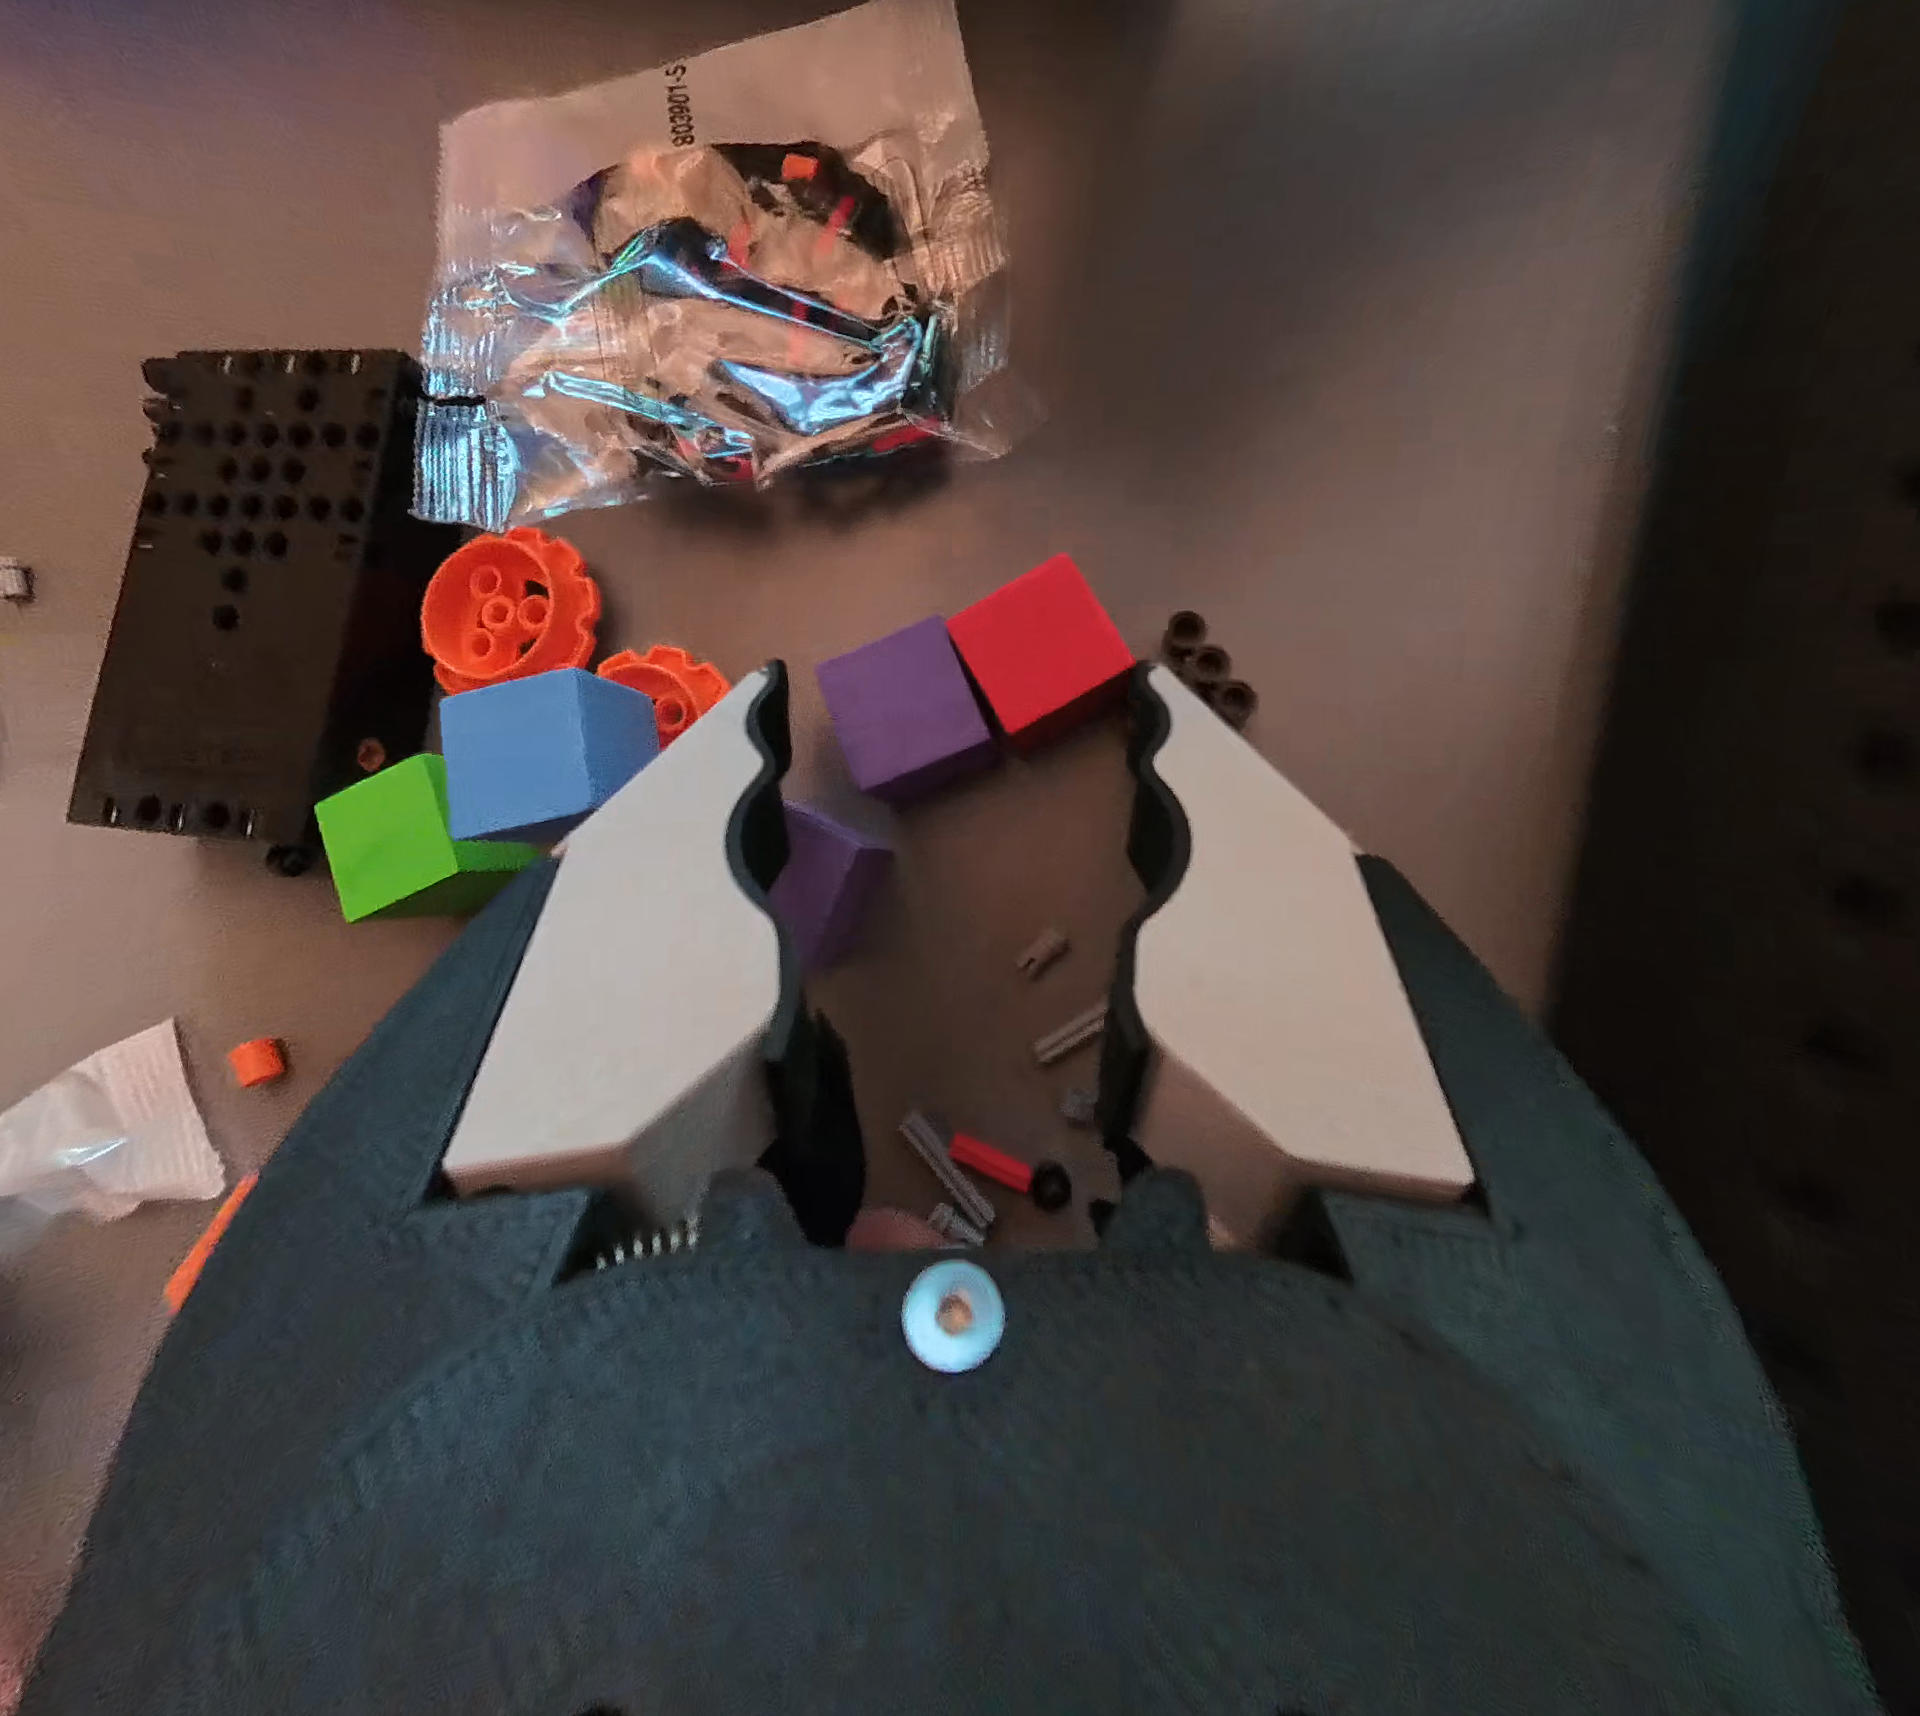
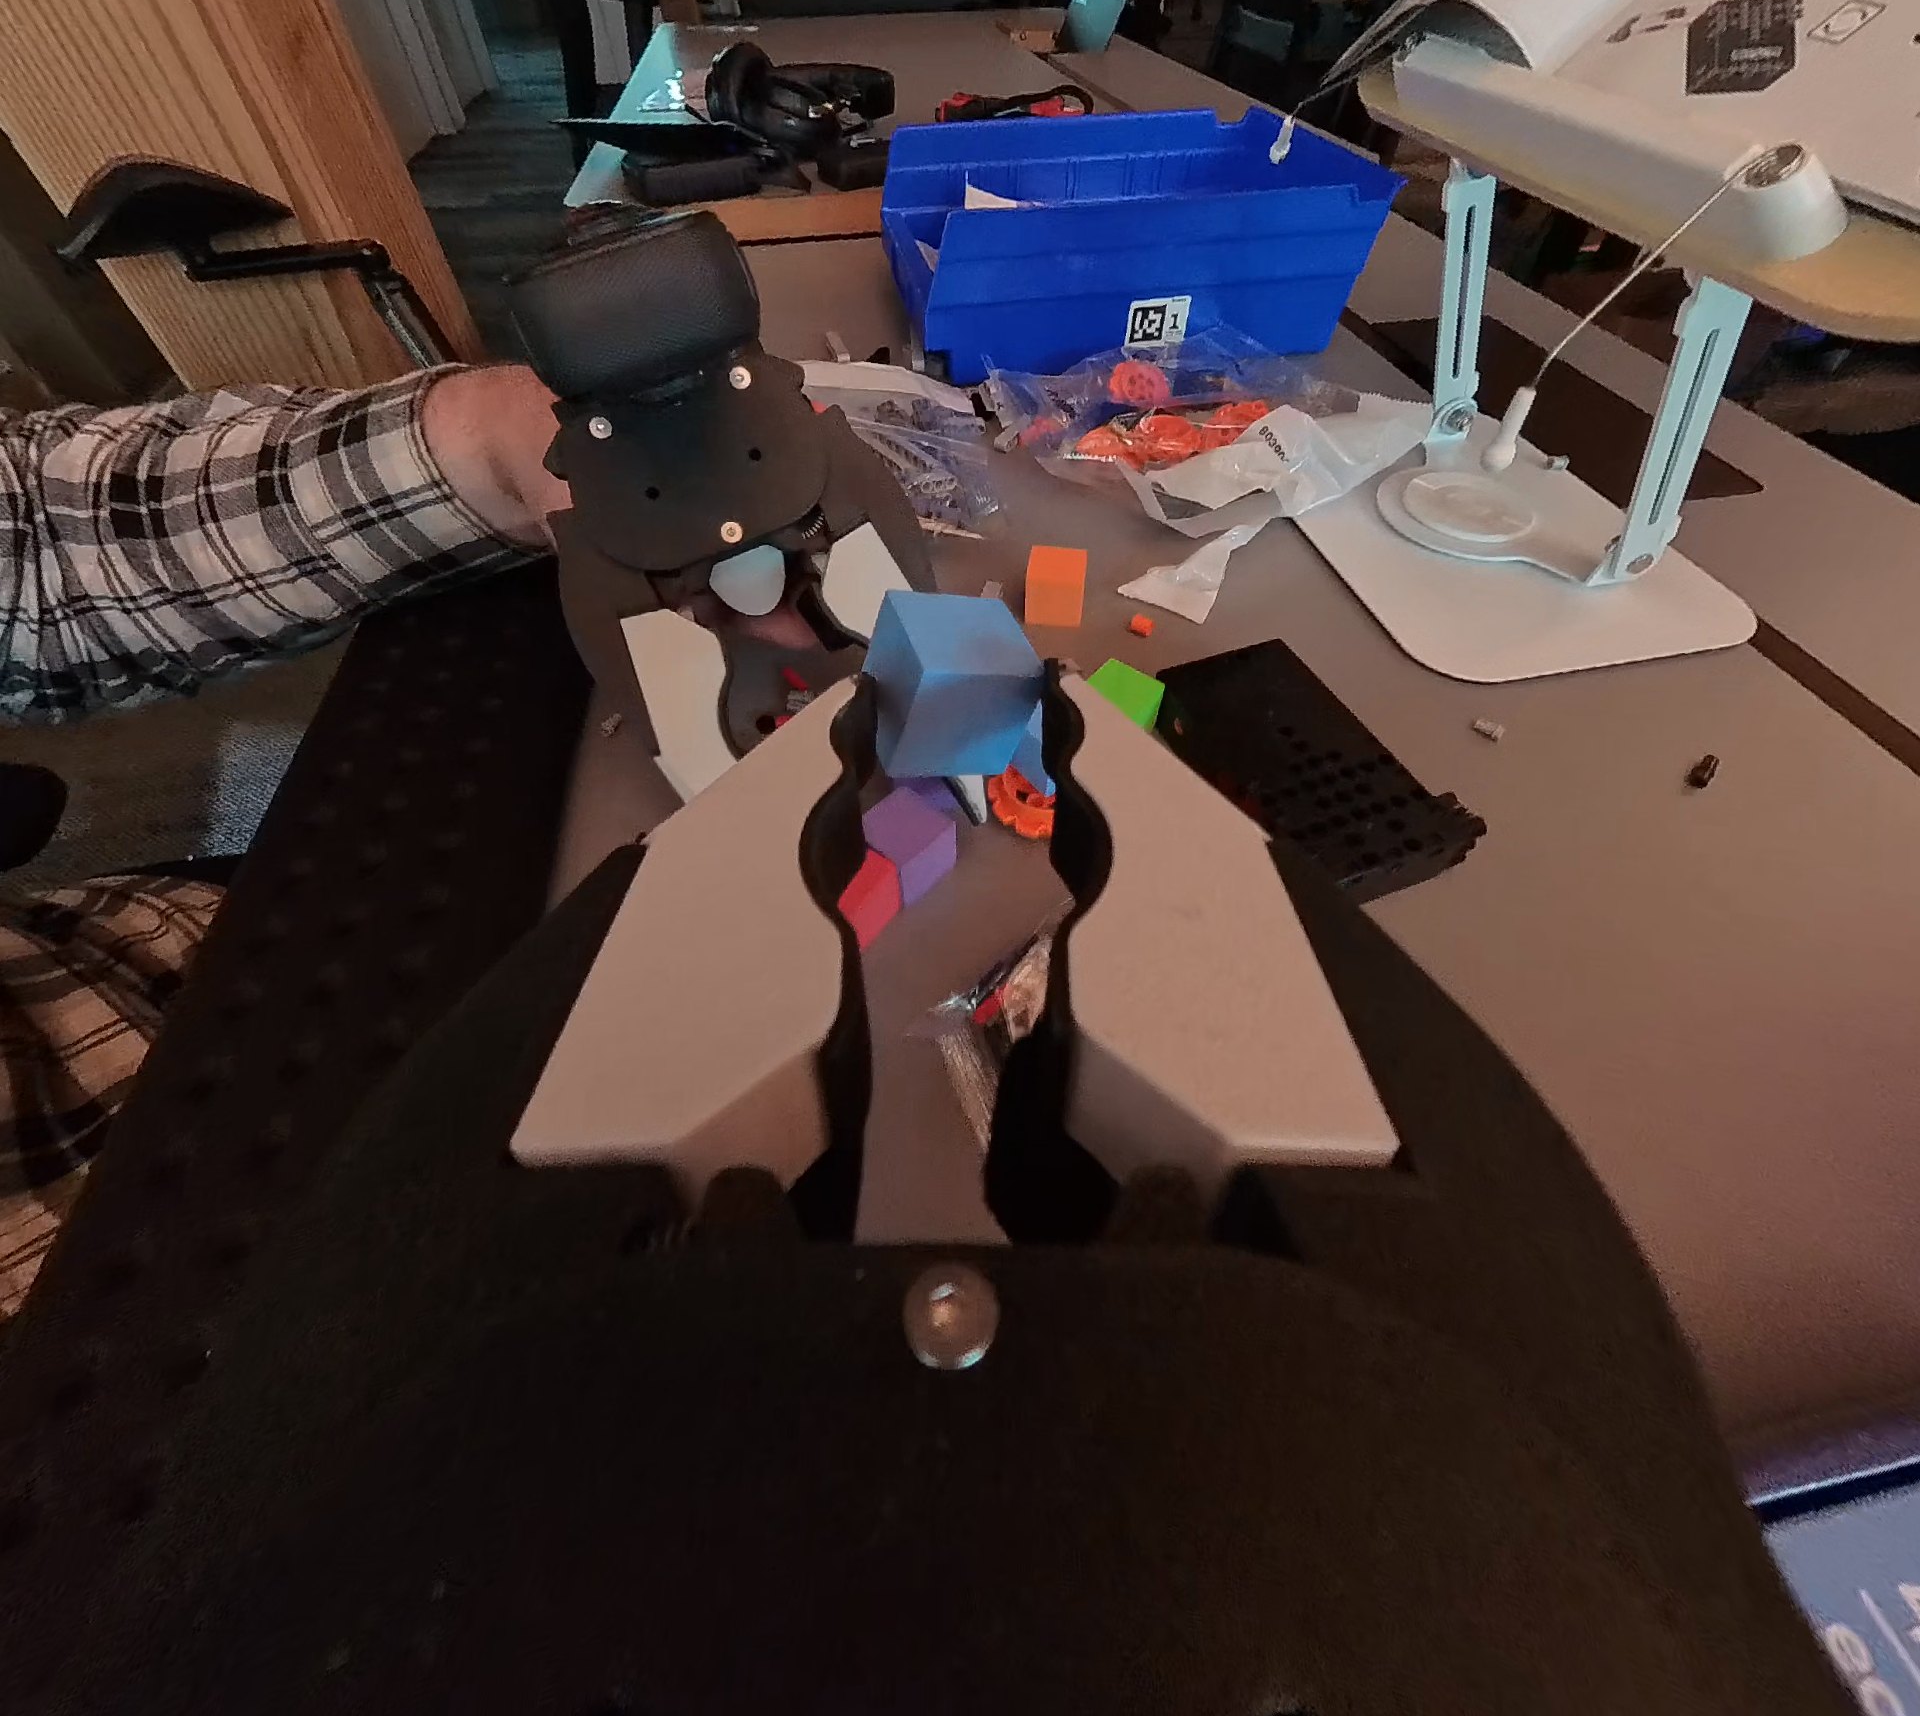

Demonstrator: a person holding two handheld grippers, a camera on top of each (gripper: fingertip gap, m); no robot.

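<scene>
Between the fingertips of the right gripper (image 2: 951,695), a blue cube (image 2: 951,695) hangs clamped on opposite faces above the table (looks light, foam-like); left gripper (image 1: 961,690) gapes wide, empty, near purple cube (image 1: 902,705).

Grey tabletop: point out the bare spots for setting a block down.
Bare grey tabletop lies right of the black perforated plate, toward the white stand base. It is crowded around the purple cube, red cube, green cube and crinkled clear parts bag.
</scene>
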